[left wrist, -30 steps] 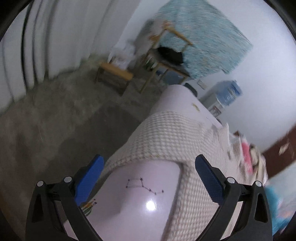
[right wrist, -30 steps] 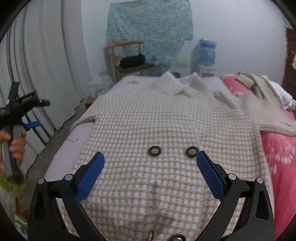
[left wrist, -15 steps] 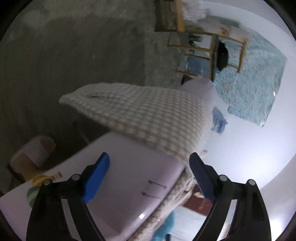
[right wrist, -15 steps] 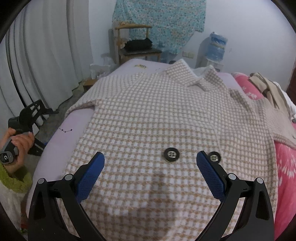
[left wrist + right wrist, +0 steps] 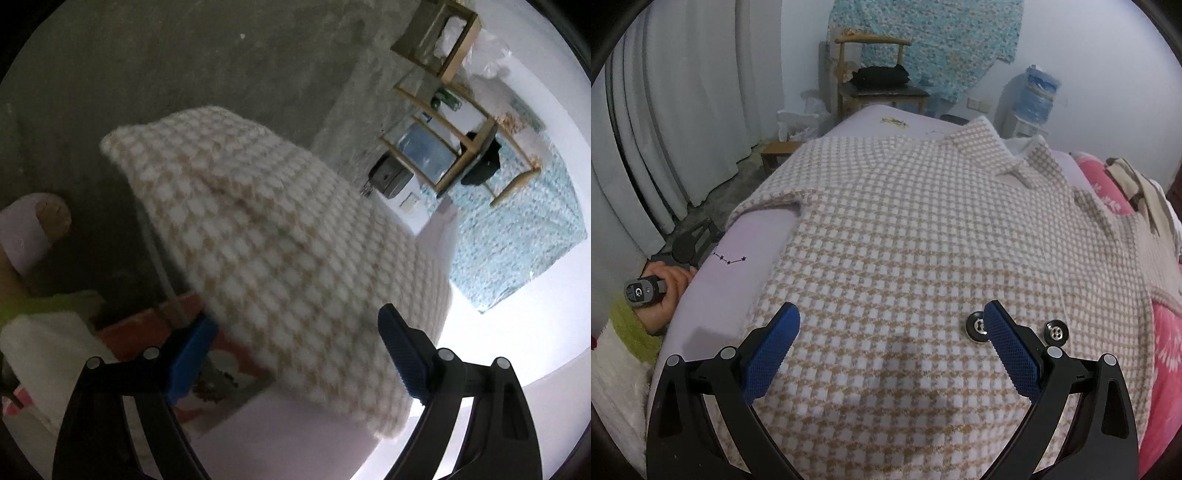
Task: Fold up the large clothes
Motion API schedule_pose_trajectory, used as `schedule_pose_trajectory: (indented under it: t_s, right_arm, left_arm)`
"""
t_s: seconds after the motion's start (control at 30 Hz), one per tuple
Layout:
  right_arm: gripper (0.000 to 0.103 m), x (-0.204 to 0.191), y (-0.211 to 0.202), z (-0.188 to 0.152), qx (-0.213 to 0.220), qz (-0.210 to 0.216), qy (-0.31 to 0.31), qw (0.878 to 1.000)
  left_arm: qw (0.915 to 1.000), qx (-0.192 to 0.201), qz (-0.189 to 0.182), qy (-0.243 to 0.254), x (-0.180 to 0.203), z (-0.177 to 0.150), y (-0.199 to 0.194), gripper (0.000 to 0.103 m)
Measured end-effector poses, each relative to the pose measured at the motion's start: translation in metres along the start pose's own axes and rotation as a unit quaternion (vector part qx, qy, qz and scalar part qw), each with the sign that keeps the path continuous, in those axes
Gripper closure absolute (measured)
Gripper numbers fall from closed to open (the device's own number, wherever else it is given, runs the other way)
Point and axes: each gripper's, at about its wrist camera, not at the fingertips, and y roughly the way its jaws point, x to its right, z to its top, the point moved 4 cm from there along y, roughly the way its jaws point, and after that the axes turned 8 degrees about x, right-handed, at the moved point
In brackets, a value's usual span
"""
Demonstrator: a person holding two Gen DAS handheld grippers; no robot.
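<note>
A beige-and-white checked coat (image 5: 923, 236) lies spread front-up on a lilac bed (image 5: 753, 240), collar at the far end, black buttons (image 5: 977, 326) near me. My right gripper (image 5: 890, 332) is open just above the coat's lower front, holding nothing. The coat's left sleeve (image 5: 280, 236) hangs over the bed's side. My left gripper (image 5: 295, 354) is open and tilted, with the sleeve hanging between its blue pads; whether they touch it I cannot tell. The left gripper also shows in the right wrist view (image 5: 690, 243), low beside the bed.
A wooden chair (image 5: 879, 81) with a black item and a water dispenser (image 5: 1034, 99) stand beyond the bed. White curtains (image 5: 683, 110) hang at left. A pink cover (image 5: 1167, 339) and other clothes (image 5: 1145, 199) lie at right. A slippered foot (image 5: 29, 229) is on the concrete floor.
My left gripper has dropped beside the bed and closed in on the hanging sleeve. My right gripper has moved lower and closer over the coat's front.
</note>
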Motion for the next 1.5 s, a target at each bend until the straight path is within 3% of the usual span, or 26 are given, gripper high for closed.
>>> schedule_pose_trajectory:
  t_s: [0.17, 0.27, 0.33, 0.4, 0.47, 0.53, 0.6, 0.63, 0.67, 0.7, 0.73, 0.77, 0.8, 0.83, 0.93, 0.97, 1.0, 1.03, 1.07, 1.17, 1.2, 1.27, 1.33, 1.43, 1.47, 1.5]
  right_arm:
    - [0.008, 0.001, 0.005, -0.002, -0.007, -0.007, -0.002, 1.0]
    - [0.008, 0.004, 0.005, -0.003, -0.011, -0.013, 0.0, 1.0]
    - [0.008, 0.007, 0.003, -0.003, -0.01, -0.017, 0.003, 1.0]
    - [0.008, 0.012, 0.001, -0.003, -0.008, -0.021, 0.01, 1.0]
    - [0.008, 0.015, -0.001, -0.003, -0.008, -0.022, 0.015, 1.0]
    - [0.008, 0.02, -0.004, -0.004, -0.007, -0.021, 0.022, 1.0]
    - [0.008, 0.024, -0.012, -0.004, 0.0, -0.02, 0.027, 0.999]
    - [0.008, 0.026, -0.015, -0.003, 0.005, -0.02, 0.028, 0.999]
    - [0.008, 0.028, -0.02, -0.003, 0.01, -0.021, 0.029, 0.999]
    - [0.008, 0.03, -0.023, -0.004, 0.014, -0.022, 0.031, 0.999]
    - [0.008, 0.034, -0.03, -0.004, 0.019, -0.022, 0.036, 0.999]
    - [0.008, 0.038, -0.034, -0.005, 0.023, -0.022, 0.041, 0.999]
    - [0.008, 0.04, -0.037, -0.006, 0.024, -0.022, 0.044, 0.999]
    - [0.008, 0.045, -0.043, -0.008, 0.028, -0.022, 0.049, 0.998]
    - [0.008, 0.055, -0.06, -0.013, 0.04, -0.026, 0.06, 0.997]
    - [0.008, 0.061, -0.068, -0.015, 0.046, -0.029, 0.064, 0.996]
    - [0.008, 0.067, -0.075, -0.019, 0.051, -0.033, 0.069, 0.996]
    - [0.008, 0.071, -0.079, -0.021, 0.053, -0.036, 0.073, 0.995]
    - [0.008, 0.081, -0.087, -0.026, 0.058, -0.044, 0.081, 0.994]
    - [0.008, 0.107, -0.099, -0.041, 0.057, -0.062, 0.104, 0.991]
    - [0.008, 0.113, -0.102, -0.046, 0.055, -0.066, 0.11, 0.99]
    - [0.008, 0.132, -0.105, -0.063, 0.043, -0.074, 0.127, 0.988]
    - [0.008, 0.146, -0.105, -0.078, 0.029, -0.084, 0.139, 0.986]
    - [0.008, 0.158, -0.1, -0.093, 0.008, -0.092, 0.147, 0.985]
    - [0.008, 0.163, -0.097, -0.098, 0.001, -0.092, 0.151, 0.984]
    - [0.008, 0.166, -0.096, -0.099, -0.001, -0.09, 0.153, 0.984]
  left_arm:
    - [0.9987, 0.044, 0.012, 0.025, 0.011, 0.028, 0.001, 0.021]
    - [0.9969, 0.068, 0.018, 0.034, 0.017, 0.038, -0.002, 0.044]
    - [0.9945, 0.09, 0.027, 0.046, 0.02, 0.042, -0.009, 0.072]
    - [0.9858, 0.137, 0.05, 0.083, 0.026, 0.042, -0.026, 0.086]
    - [0.9725, 0.176, 0.07, 0.135, 0.042, 0.036, -0.039, 0.091]
    - [0.9441, 0.229, 0.099, 0.215, 0.07, 0.02, -0.06, 0.094]
    - [0.9191, 0.271, 0.111, 0.263, 0.091, -0.001, -0.079, 0.095]
    - [0.8986, 0.298, 0.112, 0.302, 0.111, -0.02, -0.092, 0.095]
    - [0.8774, 0.318, 0.109, 0.342, 0.131, -0.04, -0.101, 0.095]
    - [0.844, 0.34, 0.106, 0.401, 0.155, -0.073, -0.112, 0.095]
    - [0.8182, 0.352, 0.102, 0.443, 0.171, -0.099, -0.116, 0.095]
    - [0.7835, 0.362, 0.093, 0.497, 0.188, -0.136, -0.121, 0.095]
    - [0.7633, 0.363, 0.086, 0.527, 0.196, -0.159, -0.122, 0.095]
    - [0.7341, 0.36, 0.075, 0.571, 0.207, -0.195, -0.122, 0.095]
    - [0.6685, 0.32, 0.041, 0.67, 0.215, -0.294, -0.107, 0.095]
    - [0.6546, 0.307, 0.037, 0.69, 0.212, -0.314, -0.101, 0.095]
    - [0.6329, 0.281, 0.032, 0.721, 0.205, -0.347, -0.088, 0.095]
    - [0.6196, 0.262, 0.032, 0.739, 0.196, -0.366, -0.08, 0.095]
    - [0.607, 0.239, 0.034, 0.757, 0.186, -0.386, -0.068, 0.095]
    - [0.5835, 0.166, 0.055, 0.793, 0.147, -0.428, -0.02, 0.092]
    - [0.5821, 0.154, 0.064, 0.796, 0.136, -0.433, -0.008, 0.09]
    - [0.5785, 0.134, 0.089, 0.8, 0.11, -0.435, 0.02, 0.072]
    - [0.5769, 0.128, 0.112, 0.799, 0.076, -0.43, 0.04, 0.037]
    - [0.5692, 0.118, 0.153, 0.799, 0.044, -0.414, 0.068, 0.031]
    - [0.5714, 0.112, 0.17, 0.795, 0.035, -0.409, 0.075, 0.031]
    - [0.58, 0.103, 0.179, 0.788, 0.028, -0.403, 0.077, 0.031]
